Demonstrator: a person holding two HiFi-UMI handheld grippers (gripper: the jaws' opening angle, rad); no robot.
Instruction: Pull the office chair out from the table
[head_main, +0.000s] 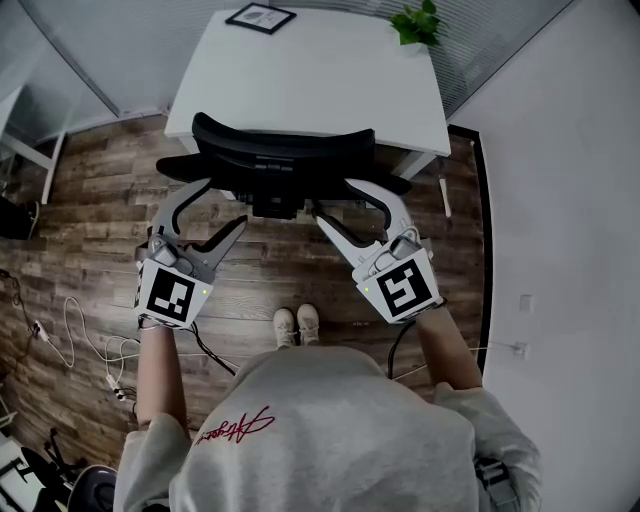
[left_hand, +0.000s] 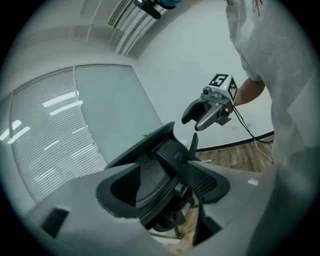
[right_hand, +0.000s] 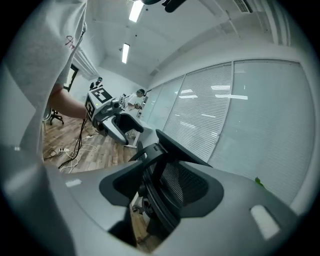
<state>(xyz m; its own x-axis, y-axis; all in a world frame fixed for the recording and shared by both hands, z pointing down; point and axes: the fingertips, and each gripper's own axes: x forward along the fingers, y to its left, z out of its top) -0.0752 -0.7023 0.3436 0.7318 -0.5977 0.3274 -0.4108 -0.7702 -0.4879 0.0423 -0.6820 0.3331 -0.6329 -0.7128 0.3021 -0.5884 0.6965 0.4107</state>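
Observation:
The black office chair (head_main: 285, 150) stands pushed in against the white table (head_main: 330, 80), its back toward me. My left gripper (head_main: 212, 215) is at the left side of the chair back and my right gripper (head_main: 352, 208) at the right side, both just behind it. Each one is open, with wide-spread jaws and nothing pressed between them. In the left gripper view the mesh chair back (left_hand: 160, 170) shows beyond the jaws, with the right gripper (left_hand: 202, 117) past it. The right gripper view frames the chair back (right_hand: 175, 180) the same way, with the left gripper (right_hand: 117, 127) behind.
On the table's far edge sit a framed picture (head_main: 260, 17) and a small green plant (head_main: 418, 22). Cables (head_main: 70, 340) lie on the wood floor at the left. My shoes (head_main: 297, 325) are just behind the chair. A white wall (head_main: 570, 200) runs along the right.

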